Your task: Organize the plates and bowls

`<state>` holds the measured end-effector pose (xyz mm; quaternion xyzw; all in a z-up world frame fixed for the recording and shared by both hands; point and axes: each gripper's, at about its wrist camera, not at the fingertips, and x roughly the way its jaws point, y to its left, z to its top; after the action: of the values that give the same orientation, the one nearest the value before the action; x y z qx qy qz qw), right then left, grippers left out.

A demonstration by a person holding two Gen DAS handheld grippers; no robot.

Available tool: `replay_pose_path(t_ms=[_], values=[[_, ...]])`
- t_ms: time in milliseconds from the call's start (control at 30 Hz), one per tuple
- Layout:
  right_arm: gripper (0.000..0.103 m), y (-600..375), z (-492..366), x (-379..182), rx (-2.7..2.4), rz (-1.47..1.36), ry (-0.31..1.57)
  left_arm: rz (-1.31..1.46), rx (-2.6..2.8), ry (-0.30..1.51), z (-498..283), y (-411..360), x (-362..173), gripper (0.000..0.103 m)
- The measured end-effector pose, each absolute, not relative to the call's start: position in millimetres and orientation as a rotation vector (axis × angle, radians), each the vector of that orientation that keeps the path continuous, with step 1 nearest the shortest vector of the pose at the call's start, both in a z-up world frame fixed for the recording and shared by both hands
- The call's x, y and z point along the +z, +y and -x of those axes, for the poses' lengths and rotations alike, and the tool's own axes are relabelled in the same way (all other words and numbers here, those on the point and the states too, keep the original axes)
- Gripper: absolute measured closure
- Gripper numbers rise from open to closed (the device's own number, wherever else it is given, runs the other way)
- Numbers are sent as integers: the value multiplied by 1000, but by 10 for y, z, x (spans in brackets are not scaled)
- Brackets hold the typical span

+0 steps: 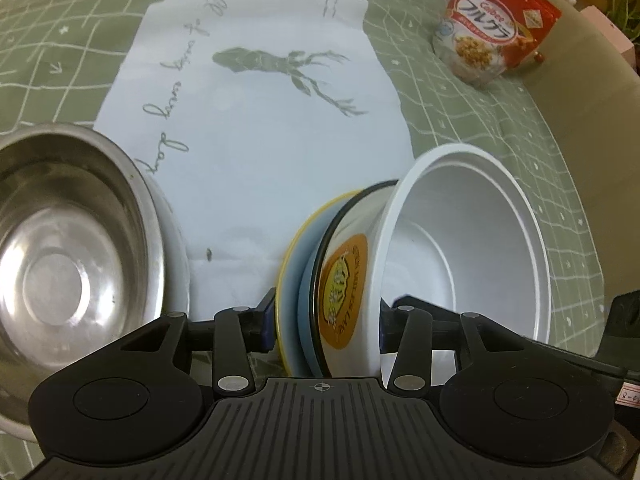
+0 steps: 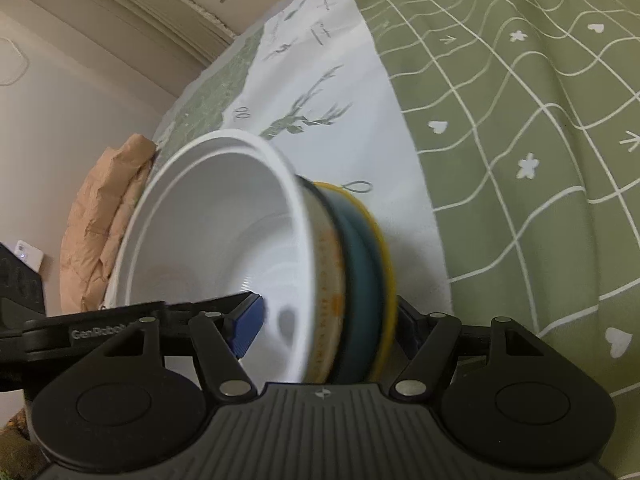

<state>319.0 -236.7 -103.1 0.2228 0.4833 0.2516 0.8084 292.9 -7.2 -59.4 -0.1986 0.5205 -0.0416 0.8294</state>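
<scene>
A nested stack stands on edge between my grippers: a yellow plate [image 1: 289,256], a blue plate [image 1: 305,304], a white bowl with an orange label [image 1: 344,280] and a large white bowl [image 1: 460,248]. My left gripper [image 1: 326,312] is shut on the stack, one blue pad at the yellow plate, the other inside the white bowl. In the right wrist view the same stack shows: white bowl [image 2: 208,240], labelled bowl [image 2: 326,280], blue plate [image 2: 358,280], yellow plate [image 2: 384,264]. My right gripper [image 2: 328,320] is shut on it too.
A steel bowl [image 1: 68,264] stands at the left on the green checked tablecloth [image 1: 480,120]. A white deer-print runner [image 1: 256,120] lies down the middle. A red cereal bag [image 1: 492,24] stands at the far right. Brown paper [image 2: 108,216] lies beyond the table edge.
</scene>
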Motion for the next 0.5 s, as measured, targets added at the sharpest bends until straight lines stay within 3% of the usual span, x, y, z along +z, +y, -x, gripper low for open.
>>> replay_pose_path(t_ms=[500], values=[[38,-2366,-3162,-910,491,-396,989,420,-89,1092,-2855,-126,-585,57]])
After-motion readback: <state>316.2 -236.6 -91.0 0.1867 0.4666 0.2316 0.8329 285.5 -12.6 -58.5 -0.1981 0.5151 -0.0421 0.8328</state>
